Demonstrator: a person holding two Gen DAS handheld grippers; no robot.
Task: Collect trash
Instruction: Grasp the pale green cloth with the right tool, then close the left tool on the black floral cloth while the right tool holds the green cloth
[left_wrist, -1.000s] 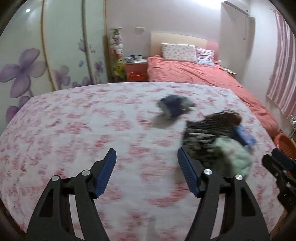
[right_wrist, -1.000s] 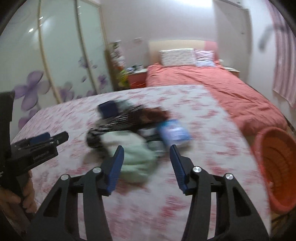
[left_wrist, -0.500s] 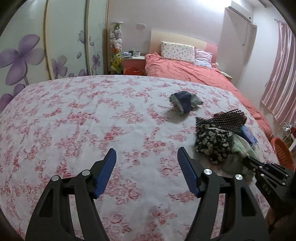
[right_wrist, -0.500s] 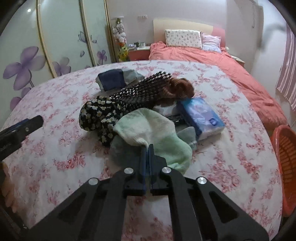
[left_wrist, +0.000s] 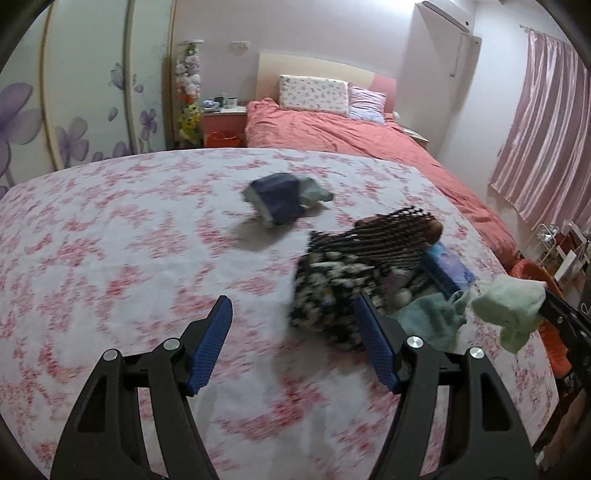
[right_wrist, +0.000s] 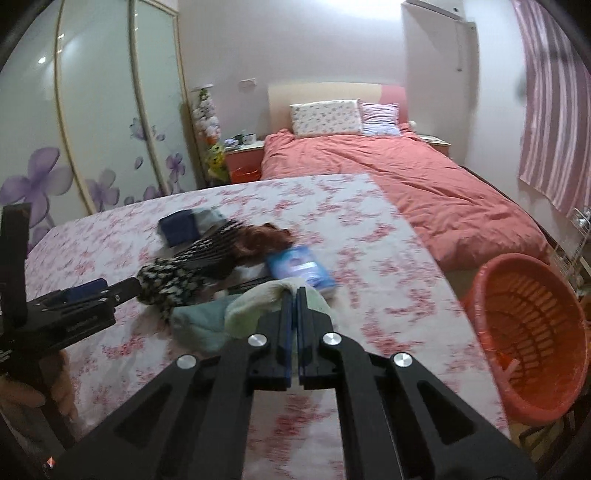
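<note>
The pale green cloth (right_wrist: 275, 295) is pinched between the closed fingers of the right tool (right_wrist: 294, 295), bunched around their tips. In the left wrist view the same cloth (left_wrist: 511, 308) hangs off the tool's tip, raised clear of the floral bedspread (left_wrist: 110, 258) at the right edge of the bed.

Just beyond it on the bedspread lies the rest of the pile: a teal cloth (right_wrist: 201, 325) right beside the held one, a black-and-white flowered garment (right_wrist: 170, 282) to its left, a dark checked piece with a brown end (right_wrist: 236, 245) farther off, and a blue tissue pack (right_wrist: 299, 267) touching the pile's right side. A navy folded item (right_wrist: 179, 229) sits a little apart at the far left of the heap.

The left tool (left_wrist: 293, 345) stands wide open and holds nothing, hovering over the near part of the bedspread with the flowered garment near its right finger.

An orange-red basket (right_wrist: 532, 332) stands low at the right, just beside the bed's edge. Farther away is a second bed with a coral cover (right_wrist: 388, 173) and two pillows, a wardrobe with purple flowers (right_wrist: 55, 177) at the left and a pink striped curtain (right_wrist: 554, 110) at the right.
</note>
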